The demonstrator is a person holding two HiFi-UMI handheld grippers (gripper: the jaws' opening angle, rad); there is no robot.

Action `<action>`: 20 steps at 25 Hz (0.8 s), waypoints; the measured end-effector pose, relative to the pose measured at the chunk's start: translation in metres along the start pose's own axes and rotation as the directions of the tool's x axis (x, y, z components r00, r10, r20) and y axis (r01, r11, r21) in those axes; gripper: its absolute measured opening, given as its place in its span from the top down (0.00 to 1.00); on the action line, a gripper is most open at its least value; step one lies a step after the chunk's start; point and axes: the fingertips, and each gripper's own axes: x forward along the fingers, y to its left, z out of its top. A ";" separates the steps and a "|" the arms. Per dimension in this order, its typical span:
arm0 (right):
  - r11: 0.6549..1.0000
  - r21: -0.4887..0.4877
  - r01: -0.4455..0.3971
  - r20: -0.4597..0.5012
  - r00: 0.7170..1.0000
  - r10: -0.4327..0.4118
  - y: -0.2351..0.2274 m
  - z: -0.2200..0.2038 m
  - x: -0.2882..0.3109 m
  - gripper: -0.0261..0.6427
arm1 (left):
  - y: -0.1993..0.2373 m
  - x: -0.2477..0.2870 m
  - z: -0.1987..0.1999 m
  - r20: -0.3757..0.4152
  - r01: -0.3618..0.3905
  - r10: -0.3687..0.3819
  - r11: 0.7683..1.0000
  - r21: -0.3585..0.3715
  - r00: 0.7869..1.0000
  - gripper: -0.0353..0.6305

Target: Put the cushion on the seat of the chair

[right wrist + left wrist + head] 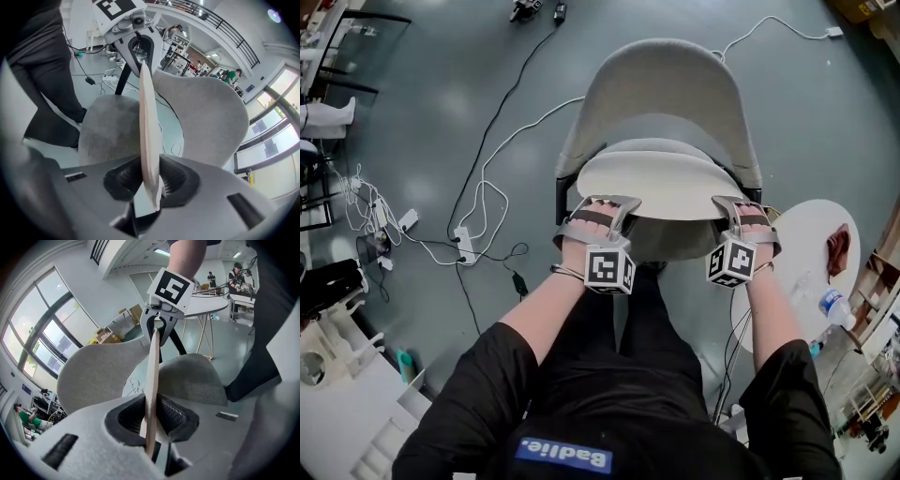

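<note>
Placement is unfinished: left gripper (604, 202) and right gripper (737, 207) each pinch the near edge of the flat round cream cushion (661, 184), held above the seat of the grey fabric chair (667, 86); lowering and release are left.

Head cam: steep top-down, chair (670, 94) at 12 o'clock. Left gripper (607, 202) cam and right gripper (741, 202) cam sit close, facing each other edge-on along cushion (652, 183). All three share chair, cushion.
</note>
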 end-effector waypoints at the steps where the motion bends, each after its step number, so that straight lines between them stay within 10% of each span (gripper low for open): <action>1: 1.000 -0.008 -0.010 -0.010 1.000 0.010 0.004 -0.001 0.000 0.83 | -0.005 0.000 0.000 0.000 0.008 -0.008 1.000 0.000 1.000 0.85; 20: 0.946 -0.179 -0.271 -0.241 0.944 0.225 0.098 -0.015 0.030 0.73 | -0.108 0.022 -0.024 -0.039 0.180 -0.180 0.983 0.013 0.983 0.80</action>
